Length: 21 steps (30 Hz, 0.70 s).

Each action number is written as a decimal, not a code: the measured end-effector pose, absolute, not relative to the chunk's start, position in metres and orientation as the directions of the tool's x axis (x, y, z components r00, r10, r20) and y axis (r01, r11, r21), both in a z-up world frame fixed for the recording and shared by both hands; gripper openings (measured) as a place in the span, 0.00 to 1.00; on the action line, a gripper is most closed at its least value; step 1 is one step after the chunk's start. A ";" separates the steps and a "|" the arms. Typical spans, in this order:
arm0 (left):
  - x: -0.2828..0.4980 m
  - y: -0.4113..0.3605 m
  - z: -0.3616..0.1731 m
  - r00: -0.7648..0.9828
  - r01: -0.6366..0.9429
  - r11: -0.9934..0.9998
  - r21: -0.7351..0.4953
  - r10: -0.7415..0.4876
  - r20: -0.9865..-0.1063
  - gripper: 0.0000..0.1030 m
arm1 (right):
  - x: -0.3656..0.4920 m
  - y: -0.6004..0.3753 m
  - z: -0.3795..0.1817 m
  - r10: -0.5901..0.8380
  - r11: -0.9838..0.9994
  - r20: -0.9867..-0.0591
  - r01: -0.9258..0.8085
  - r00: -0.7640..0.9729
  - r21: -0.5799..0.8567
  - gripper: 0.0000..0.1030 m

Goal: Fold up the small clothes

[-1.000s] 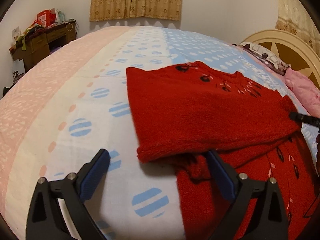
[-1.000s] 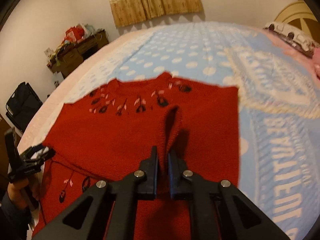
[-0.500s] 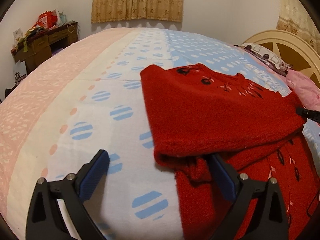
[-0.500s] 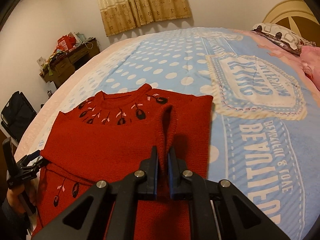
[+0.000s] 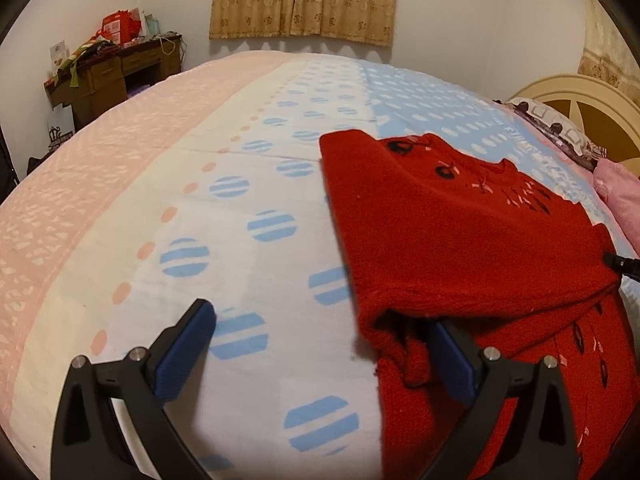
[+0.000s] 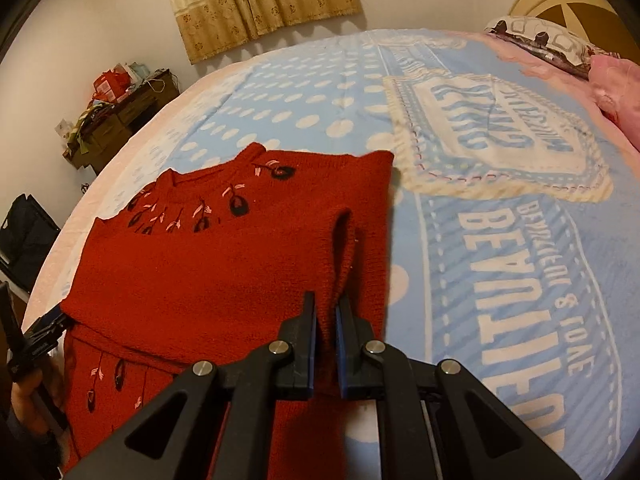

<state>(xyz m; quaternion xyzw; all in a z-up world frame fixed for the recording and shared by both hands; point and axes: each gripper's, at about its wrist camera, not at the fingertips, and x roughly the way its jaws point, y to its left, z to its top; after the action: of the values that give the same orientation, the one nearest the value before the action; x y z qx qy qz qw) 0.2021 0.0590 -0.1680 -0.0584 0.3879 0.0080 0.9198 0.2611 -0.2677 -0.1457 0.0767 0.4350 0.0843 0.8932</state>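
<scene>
A red knit sweater with dark flower embroidery lies on the bed, its upper part folded over the lower part. My right gripper is shut on a raised pinch of the sweater near its right edge. That gripper's tip shows at the far right of the left wrist view. My left gripper stands open low over the blanket. Its right finger sits at the folded corner, with a lump of cloth just inside it and not pressed. In the right wrist view a hand holds the left gripper at the sweater's left corner.
The bed blanket is pink, white and blue with dots and stripes, and carries a large printed emblem. A cluttered wooden desk stands at the back left. A headboard, a pillow and a pink cloth lie to the right.
The sweater has slid to the right across the blanket, drawn by my right gripper, which keeps its pinch. My left gripper has stayed in place and open.
</scene>
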 end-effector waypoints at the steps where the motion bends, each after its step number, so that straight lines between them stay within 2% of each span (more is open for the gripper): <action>1: 0.202 0.058 -0.168 0.699 -0.060 0.993 -0.099 -0.029 -0.715 1.00 | 0.261 -0.268 -0.146 0.215 0.974 -0.765 -0.080 0.607 0.210 0.07; 10: 0.200 0.058 -0.168 0.703 -0.062 0.993 -0.098 -0.026 -0.711 1.00 | 0.255 -0.268 -0.140 0.198 0.979 -0.762 -0.084 0.617 0.186 0.09; 12: 0.199 0.057 -0.168 0.704 -0.062 0.994 -0.092 -0.022 -0.710 1.00 | 0.252 -0.263 -0.136 0.158 0.987 -0.758 -0.081 0.633 0.138 0.15; 13: 0.200 0.057 -0.168 0.704 -0.063 0.994 -0.091 -0.020 -0.710 1.00 | 0.250 -0.260 -0.132 0.137 0.991 -0.750 -0.079 0.648 0.112 0.22; 16: 0.200 0.056 -0.168 0.706 -0.065 0.995 -0.080 -0.010 -0.708 1.00 | 0.239 -0.243 -0.114 0.120 0.992 -0.701 -0.115 0.703 0.054 0.71; 18: 0.200 0.055 -0.169 0.706 -0.067 0.995 -0.075 -0.006 -0.708 1.00 | 0.230 -0.229 -0.102 0.191 0.979 -0.657 -0.189 0.729 0.076 0.71; 21: 0.200 0.054 -0.168 0.706 -0.067 0.995 -0.073 -0.004 -0.708 1.00 | 0.229 -0.200 -0.100 0.263 0.953 -0.673 -0.297 0.691 0.068 0.71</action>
<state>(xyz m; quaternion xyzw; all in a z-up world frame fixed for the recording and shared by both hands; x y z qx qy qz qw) 0.2004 0.0543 -0.1683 -0.0466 0.3830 0.0172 0.9224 0.2294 -0.1998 -0.1004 -0.0230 0.3621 0.1523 0.9193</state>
